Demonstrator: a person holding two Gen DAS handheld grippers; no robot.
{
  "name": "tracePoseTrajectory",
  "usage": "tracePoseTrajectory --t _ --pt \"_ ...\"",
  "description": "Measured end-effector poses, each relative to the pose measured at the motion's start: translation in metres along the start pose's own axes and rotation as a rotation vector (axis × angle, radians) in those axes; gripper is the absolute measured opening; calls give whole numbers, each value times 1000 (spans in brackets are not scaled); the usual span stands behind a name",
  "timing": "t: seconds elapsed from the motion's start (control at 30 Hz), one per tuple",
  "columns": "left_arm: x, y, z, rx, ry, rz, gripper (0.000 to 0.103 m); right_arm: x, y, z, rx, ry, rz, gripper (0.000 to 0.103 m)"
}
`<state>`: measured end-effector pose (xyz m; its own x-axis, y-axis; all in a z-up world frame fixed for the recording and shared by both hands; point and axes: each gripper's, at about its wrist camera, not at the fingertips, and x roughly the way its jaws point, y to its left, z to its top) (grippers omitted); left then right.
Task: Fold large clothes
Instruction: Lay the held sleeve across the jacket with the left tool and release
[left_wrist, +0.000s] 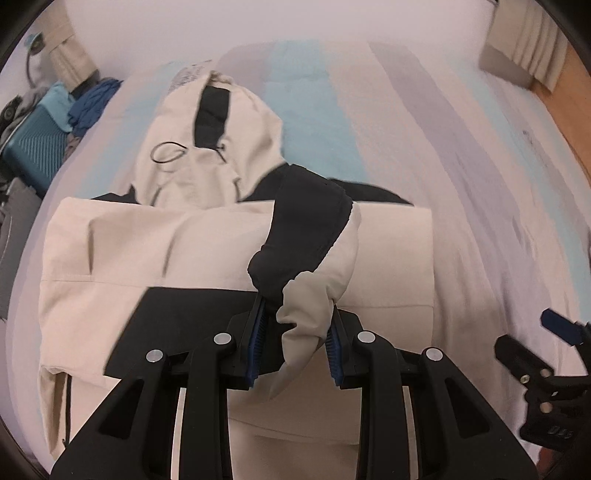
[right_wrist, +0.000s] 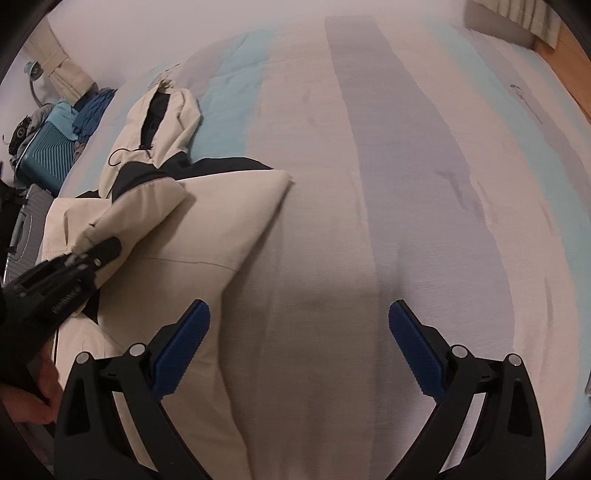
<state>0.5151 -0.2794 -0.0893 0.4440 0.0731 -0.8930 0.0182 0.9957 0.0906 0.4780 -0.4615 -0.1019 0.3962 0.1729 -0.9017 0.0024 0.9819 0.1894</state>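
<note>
Jacket (left_wrist: 207, 254), cream with black panels, lies spread across the near left part of the bed (left_wrist: 461, 155), its body folded into a broad band parallel to the near edge. Its hood (left_wrist: 207, 122) points toward the far left corner, opening upward, with a thin black drawcord looped beside it. One sleeve (left_wrist: 314, 236), black at the upper part and cream at the cuff, is drawn across the folded body toward the near edge.

The left gripper (left_wrist: 295, 343) has its jaws closed narrowly on the bunched cream cuff of that sleeve, the blue pads pressing the cloth from both sides. In the right wrist view the same gripper (right_wrist: 92, 254) shows at the left, with the cloth rising to it in a ridge.

The right gripper (right_wrist: 299, 343) hangs over bare striped bedcover near the right side of the jacket, its jaws wide apart and nothing between them. A hand (right_wrist: 33, 387) shows at the lower left of that view.

Beyond the bed's far left corner stand a teal suitcase (left_wrist: 35, 147) and piled blue cloth (left_wrist: 92, 107).
</note>
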Motion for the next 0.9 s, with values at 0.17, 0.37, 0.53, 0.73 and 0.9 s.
tracePoseTrajectory --t 0.17,0.37,0.53,0.73,0.9 --pt "15 -13 -11 43 26 29 37 1 -15 -7 23 7 -5 94" --pt "5 -16 -13 44 -12 3 65 1 -29 -17 57 15 -9 94" --pt "-1 -29 -9 53 -40 -72 77 -7 -38 -26 76 16 -15 94" --pt "-9 -47 -9 47 -57 -237 79 -26 -53 -43 87 20 -43 94" --pt "-31 -58 -9 89 -70 -319 80 -43 -55 -49 62 20 -56 94"
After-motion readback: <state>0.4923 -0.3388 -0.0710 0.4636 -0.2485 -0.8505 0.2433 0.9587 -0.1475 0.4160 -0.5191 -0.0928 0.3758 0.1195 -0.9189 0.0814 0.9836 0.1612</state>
